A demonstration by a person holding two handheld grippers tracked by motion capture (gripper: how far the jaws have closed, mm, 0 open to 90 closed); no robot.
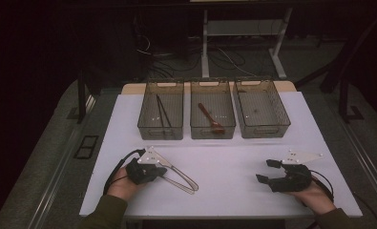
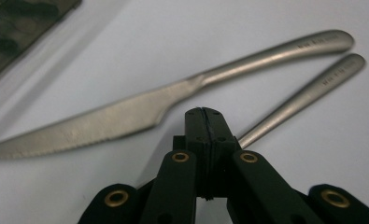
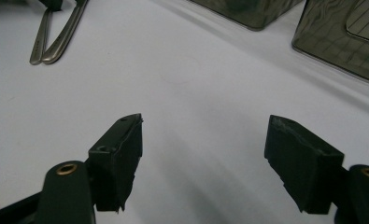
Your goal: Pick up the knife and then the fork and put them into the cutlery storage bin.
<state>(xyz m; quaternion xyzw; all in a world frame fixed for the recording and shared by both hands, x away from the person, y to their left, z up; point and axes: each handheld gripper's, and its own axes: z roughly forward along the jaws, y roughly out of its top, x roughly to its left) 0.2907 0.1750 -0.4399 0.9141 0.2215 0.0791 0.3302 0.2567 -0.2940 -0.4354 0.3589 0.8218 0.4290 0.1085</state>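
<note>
On the counter [image 1: 234,167], left gripper [image 2: 204,114] pinches a utensil handle [image 2: 303,95] beside the knife [image 2: 126,116]; right gripper [image 3: 203,149] idle, agape. Next: lift toward a bin [image 1: 160,112].

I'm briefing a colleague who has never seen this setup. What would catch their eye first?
Probably the three dark see-through plastic bins lined up at the white table's far side, the middle one holding a reddish-brown wooden spoon. Next, near the front left, a steel table knife and a second steel utensil handle form a V. The left claw is closed at that second handle, while the right claw rests open at the front right.
</note>
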